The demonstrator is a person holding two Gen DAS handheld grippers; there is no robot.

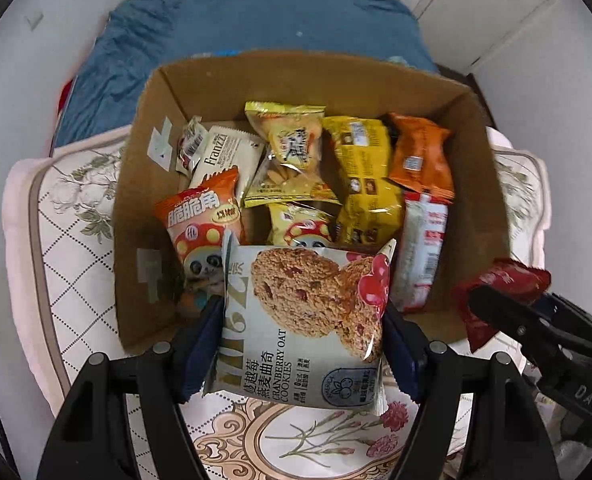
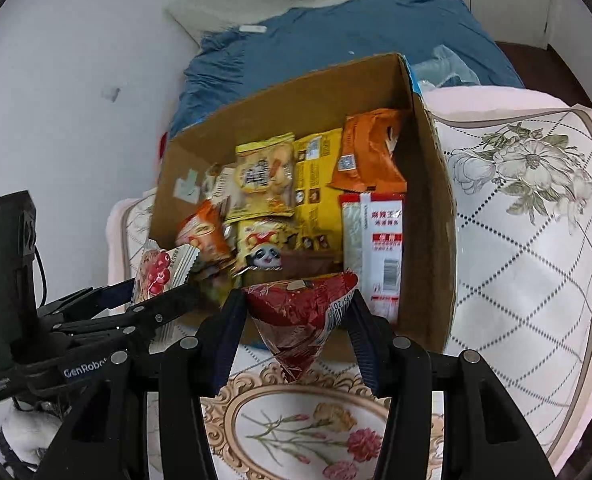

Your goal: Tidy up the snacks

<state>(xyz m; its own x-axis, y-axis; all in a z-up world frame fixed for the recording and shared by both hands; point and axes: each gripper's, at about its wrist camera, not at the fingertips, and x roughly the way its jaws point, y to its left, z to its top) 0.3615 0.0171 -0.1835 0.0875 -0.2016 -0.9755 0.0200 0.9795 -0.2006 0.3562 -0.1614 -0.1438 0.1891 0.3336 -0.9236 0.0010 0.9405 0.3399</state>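
Cardboard box (image 1: 144, 184) of glossy snack packets on a quilted floral bed cover (image 2: 528, 240). Left hand-held gripper (image 1: 302, 332) clamps a cookie packet (image 1: 308, 320), label readable only here; right hand-held gripper (image 2: 296, 320) clamps a crinkled red triangular packet (image 2: 296, 320) at the box's near edge.

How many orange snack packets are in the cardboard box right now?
2: a plain orange foil packet in the far right corner, and an orange mushroom-print packet at the near left. Others may be buried.
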